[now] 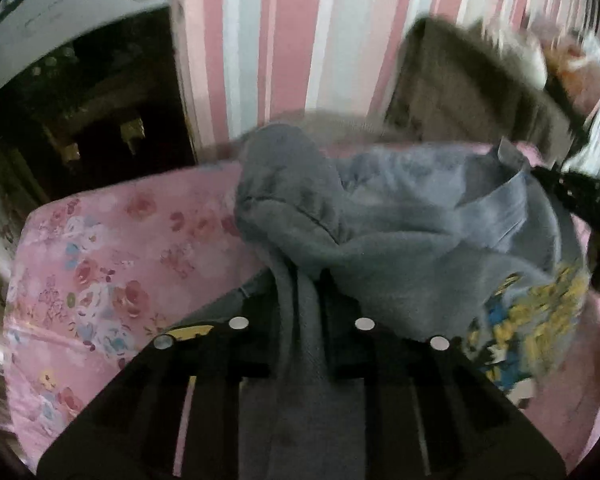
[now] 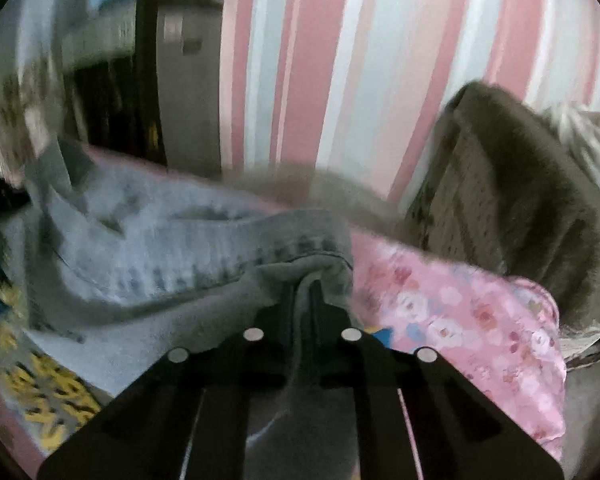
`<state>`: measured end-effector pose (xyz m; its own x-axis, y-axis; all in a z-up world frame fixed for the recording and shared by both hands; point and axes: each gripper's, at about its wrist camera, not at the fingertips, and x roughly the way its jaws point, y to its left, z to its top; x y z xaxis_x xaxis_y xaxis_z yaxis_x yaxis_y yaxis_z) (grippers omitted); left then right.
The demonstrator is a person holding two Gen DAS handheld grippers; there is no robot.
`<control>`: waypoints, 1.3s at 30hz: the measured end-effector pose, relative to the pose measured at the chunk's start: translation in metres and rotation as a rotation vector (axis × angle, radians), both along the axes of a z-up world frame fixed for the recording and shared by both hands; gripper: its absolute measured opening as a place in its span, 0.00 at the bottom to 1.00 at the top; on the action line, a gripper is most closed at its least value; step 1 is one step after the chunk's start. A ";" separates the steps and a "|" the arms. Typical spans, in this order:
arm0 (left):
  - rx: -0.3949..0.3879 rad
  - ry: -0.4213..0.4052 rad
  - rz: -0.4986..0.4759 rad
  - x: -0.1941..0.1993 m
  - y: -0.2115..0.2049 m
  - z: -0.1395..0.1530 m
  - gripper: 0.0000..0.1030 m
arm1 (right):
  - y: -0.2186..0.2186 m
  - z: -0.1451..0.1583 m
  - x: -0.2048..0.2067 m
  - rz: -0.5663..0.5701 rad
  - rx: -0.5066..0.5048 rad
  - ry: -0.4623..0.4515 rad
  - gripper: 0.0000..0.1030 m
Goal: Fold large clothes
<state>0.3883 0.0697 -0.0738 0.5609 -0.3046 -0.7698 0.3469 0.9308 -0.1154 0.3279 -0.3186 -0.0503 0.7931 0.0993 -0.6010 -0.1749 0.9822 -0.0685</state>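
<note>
Pink-and-white striped wallpaper (image 1: 284, 40) backs a pink floral bedspread (image 1: 100, 264) where a grey printed sweatshirt (image 1: 400, 232), writing unreadable, stretches sideways between left gripper (image 1: 302, 320) and right gripper (image 2: 303, 320), both pinching its fabric.

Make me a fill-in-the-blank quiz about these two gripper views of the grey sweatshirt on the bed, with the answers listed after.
1. Both the left gripper and the right gripper are shut on the grey ____ with the yellow-and-blue print.
2. The floral bedcover underneath is mainly ____.
3. The wall behind the bed has vertical ____.

Answers: sweatshirt; pink; stripes
</note>
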 end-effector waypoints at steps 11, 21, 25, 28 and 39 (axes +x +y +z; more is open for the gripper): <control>-0.110 0.112 0.129 0.030 0.037 -0.025 0.33 | -0.054 -0.021 0.041 -0.291 0.148 0.153 0.07; 0.011 0.012 0.158 -0.017 0.039 0.000 0.95 | -0.073 -0.003 -0.033 -0.232 0.250 0.121 0.62; 0.005 0.002 0.126 -0.048 0.023 0.005 0.97 | -0.061 -0.003 -0.062 -0.200 0.302 0.129 0.71; 0.017 0.026 0.128 -0.063 0.015 -0.007 0.97 | -0.052 -0.012 -0.077 -0.197 0.324 0.152 0.76; -0.108 0.119 0.098 -0.065 0.022 -0.056 0.97 | -0.029 -0.060 -0.082 -0.192 0.387 0.223 0.74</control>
<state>0.3235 0.0917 -0.1294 0.4993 -0.3371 -0.7982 0.2330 0.9395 -0.2510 0.2461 -0.3472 -0.1104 0.6752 0.2136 -0.7061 0.0429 0.9442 0.3267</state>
